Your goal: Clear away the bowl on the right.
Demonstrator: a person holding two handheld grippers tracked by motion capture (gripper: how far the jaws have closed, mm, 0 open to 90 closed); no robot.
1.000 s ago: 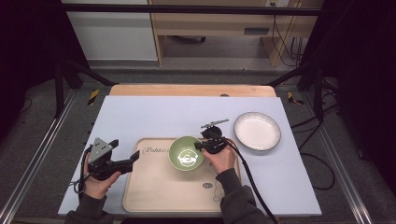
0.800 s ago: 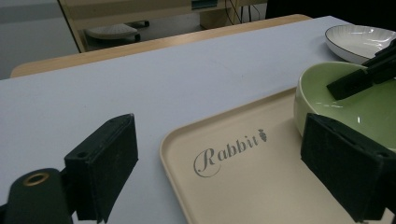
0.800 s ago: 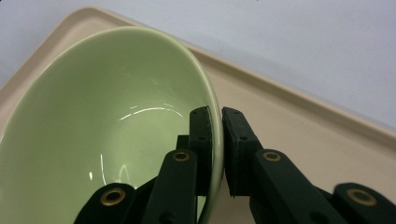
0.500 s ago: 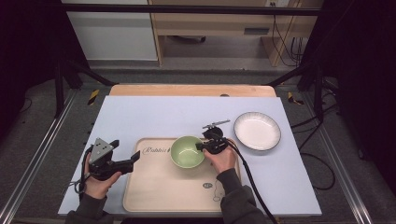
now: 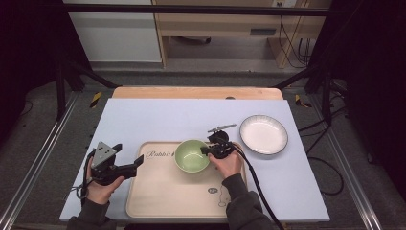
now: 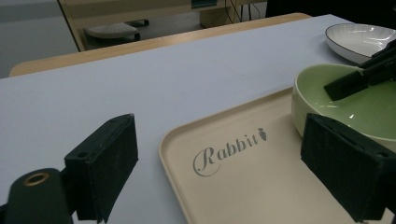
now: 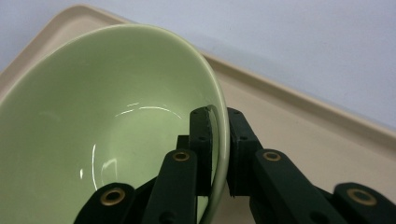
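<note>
A pale green bowl (image 5: 190,155) stands on the upper right part of a beige tray (image 5: 163,194) printed "Rabbit". My right gripper (image 5: 206,151) is shut on the bowl's right rim; in the right gripper view the rim (image 7: 219,116) is clamped between the two black jaws, one inside the bowl (image 7: 93,116) and one outside. My left gripper (image 5: 139,162) hovers at the tray's left edge, open and holding nothing. The left gripper view has its wide-apart jaws framing the tray (image 6: 243,186) and the bowl (image 6: 345,102).
A white plate with a dark rim (image 5: 264,133) lies on the light blue mat (image 5: 167,117) right of the tray. The table's wooden far edge (image 5: 196,92) runs behind, and dark stand legs flank the table.
The bowl has shifted slightly up and right on the tray in my right gripper's hold. The left gripper has stayed in place.
</note>
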